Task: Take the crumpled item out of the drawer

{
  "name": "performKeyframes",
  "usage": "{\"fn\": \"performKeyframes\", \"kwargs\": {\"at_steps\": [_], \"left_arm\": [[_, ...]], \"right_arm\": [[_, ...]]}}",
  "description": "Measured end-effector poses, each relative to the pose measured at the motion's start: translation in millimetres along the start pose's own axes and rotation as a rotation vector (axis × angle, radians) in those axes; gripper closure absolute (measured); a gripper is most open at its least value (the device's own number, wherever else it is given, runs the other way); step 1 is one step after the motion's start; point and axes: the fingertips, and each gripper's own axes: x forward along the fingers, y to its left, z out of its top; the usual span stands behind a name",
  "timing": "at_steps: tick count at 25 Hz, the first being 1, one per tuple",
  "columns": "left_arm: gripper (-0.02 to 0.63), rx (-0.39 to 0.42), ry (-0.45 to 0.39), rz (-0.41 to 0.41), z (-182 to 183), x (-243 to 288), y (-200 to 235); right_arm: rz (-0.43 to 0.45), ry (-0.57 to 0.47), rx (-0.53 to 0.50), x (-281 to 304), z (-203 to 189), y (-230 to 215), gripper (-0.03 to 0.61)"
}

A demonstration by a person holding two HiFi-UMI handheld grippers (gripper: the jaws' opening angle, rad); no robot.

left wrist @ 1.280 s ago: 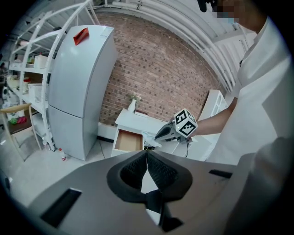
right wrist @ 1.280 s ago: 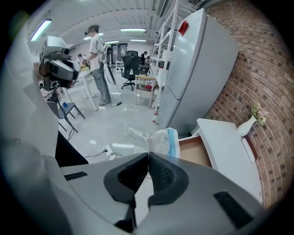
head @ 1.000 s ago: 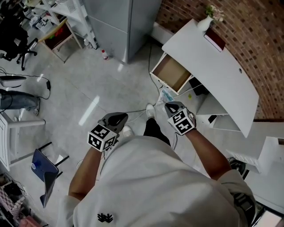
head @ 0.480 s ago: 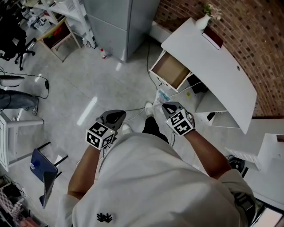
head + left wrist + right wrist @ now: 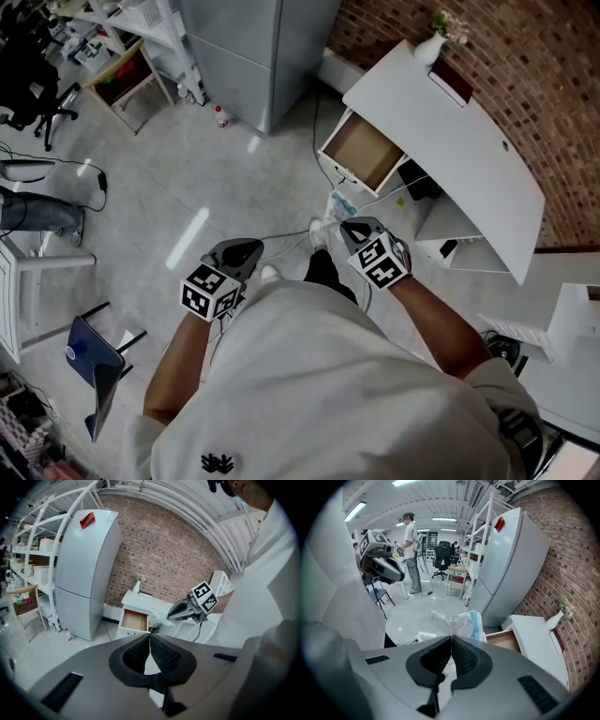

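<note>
The crumpled item [image 5: 338, 204], a clear and white wrapper with a blue edge, hangs from my right gripper [image 5: 345, 223], which is shut on it, in the air just in front of the open drawer [image 5: 362, 153]. In the right gripper view the crumpled item [image 5: 461, 622] sticks out past the closed jaws of my right gripper [image 5: 451, 639], with the drawer [image 5: 506, 641] beyond. The drawer's wooden inside looks bare. My left gripper [image 5: 251, 249] is shut on nothing, held over the floor to the left. The left gripper view shows the left gripper [image 5: 150, 637] facing the drawer [image 5: 134, 619].
The drawer belongs to a white desk [image 5: 450, 141] against a brick wall, with a vase [image 5: 432, 47] on it. A grey fridge [image 5: 258, 52] stands left of it, a small bottle [image 5: 219, 114] at its foot. Cables [image 5: 281, 239] run across the floor. A person [image 5: 410, 550] stands far off.
Both grippers have drifted a little to the left, away from the drawer. The right one still holds the crumpled item; the left stays shut.
</note>
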Motion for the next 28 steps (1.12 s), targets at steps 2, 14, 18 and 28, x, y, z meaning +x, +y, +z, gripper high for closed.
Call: {"fn": "performKeyframes", "kwargs": {"at_steps": [2,14,18,28], "left_arm": [[0.589,-0.001,0.003,-0.002,0.5,1.2,-0.3],[0.589,0.011,0.000,-0.017,4.7,8.8,1.1],[0.589,0.006,0.004,-0.016,4.7,8.7,1.6],[0.589,0.001,0.012,-0.028,6.4,16.6,4.7]], "right_arm": [[0.003,0.000,0.002,-0.6,0.6,0.5,0.549],[0.004,0.002,0.014,-1.8,-0.9,1.9,0.549],[0.007,0.007,0.013,-2.1,-1.2,1.4,0.549],[0.011,0.017,0.022,-0.5,-4.0,-2.0,0.549]]}}
